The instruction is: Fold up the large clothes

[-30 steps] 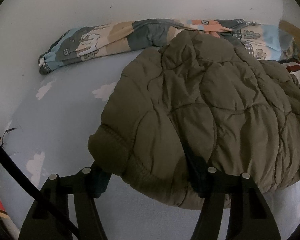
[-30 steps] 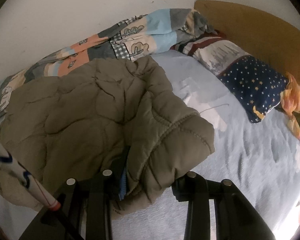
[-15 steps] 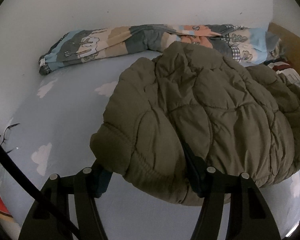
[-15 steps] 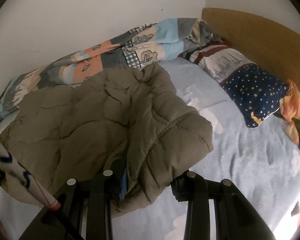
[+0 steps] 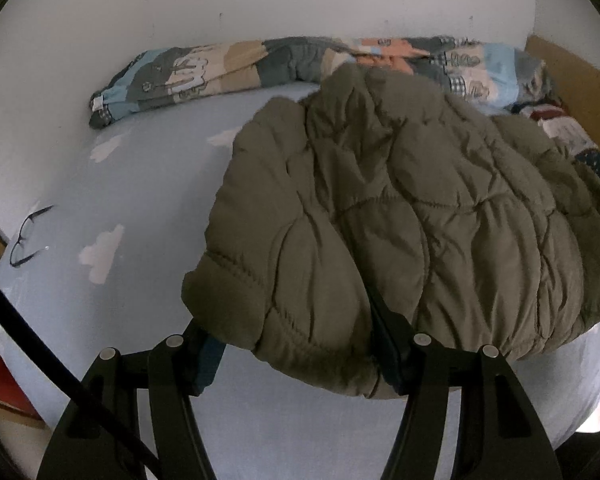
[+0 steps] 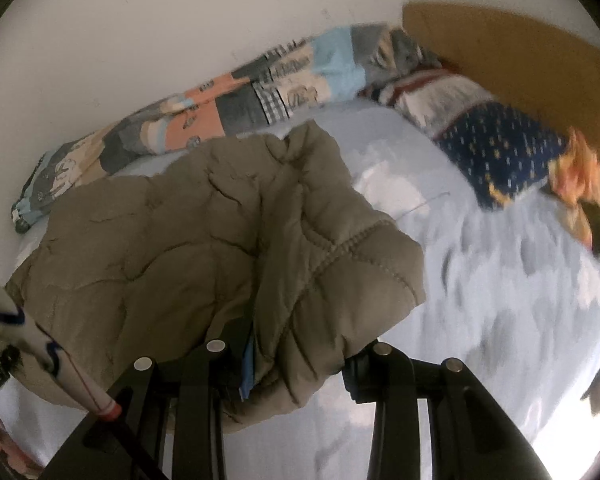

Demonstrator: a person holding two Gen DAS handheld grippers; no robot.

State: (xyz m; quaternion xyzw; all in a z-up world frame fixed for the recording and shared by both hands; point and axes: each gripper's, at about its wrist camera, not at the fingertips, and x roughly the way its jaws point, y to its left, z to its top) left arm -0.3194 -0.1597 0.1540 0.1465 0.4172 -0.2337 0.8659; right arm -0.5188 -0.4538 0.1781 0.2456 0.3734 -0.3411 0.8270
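Note:
An olive quilted puffer jacket [image 5: 400, 216] hangs in a bunch above the light blue bed sheet [image 5: 140, 184]. My left gripper [image 5: 296, 352] is shut on the jacket's ribbed hem corner, with padding bulging between and over the fingers. My right gripper [image 6: 296, 364] is shut on the jacket's other corner [image 6: 332, 292], whose stitched edge folds over the fingers. The jacket [image 6: 160, 248] spans between both grippers and hides the fingertips.
A rolled patchwork duvet [image 5: 284, 64] lies along the white wall. A starred navy pillow [image 6: 500, 148] and an orange cloth [image 6: 580, 184] lie by the wooden headboard [image 6: 520, 52]. Black glasses [image 5: 28, 236] lie on the sheet at left.
Both grippers have lifted and pulled back with the jacket. More of the sheet shows under it, and the glasses have come into the left wrist view.

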